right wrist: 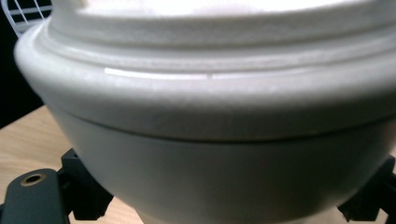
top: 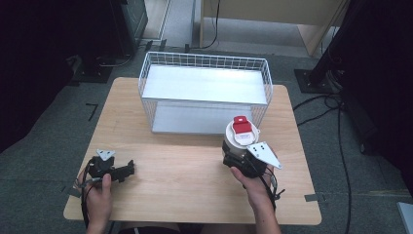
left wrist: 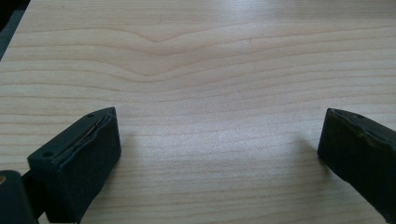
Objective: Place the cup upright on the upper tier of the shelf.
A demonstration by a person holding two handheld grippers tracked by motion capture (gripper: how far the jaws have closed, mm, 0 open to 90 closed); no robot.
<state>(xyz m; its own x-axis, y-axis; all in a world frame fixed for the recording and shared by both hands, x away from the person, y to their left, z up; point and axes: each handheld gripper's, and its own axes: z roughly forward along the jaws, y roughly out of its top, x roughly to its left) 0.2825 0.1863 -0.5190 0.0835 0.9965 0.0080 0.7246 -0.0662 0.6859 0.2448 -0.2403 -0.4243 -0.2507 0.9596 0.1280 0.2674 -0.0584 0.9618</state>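
A white round container [top: 240,138] with a red flap [top: 241,124] on its lid is held upright just above the table, in front of the right corner of the wire basket. My right gripper [top: 235,155] is shut on the container's lower body. In the right gripper view the container [right wrist: 210,116] looms close, with a black jaw at each bottom corner against its sides. My left gripper [top: 127,169] rests on the table at the front left. It stands open, and its black fingers [left wrist: 88,154] have only bare wood between them.
A white wire basket [top: 204,61] with a solid white upper shelf stands at the back middle of the wooden table [top: 185,180]. Dark stands, cables and grey carpet surround the table. A wall of the basket [right wrist: 25,14] shows past the container's left edge.
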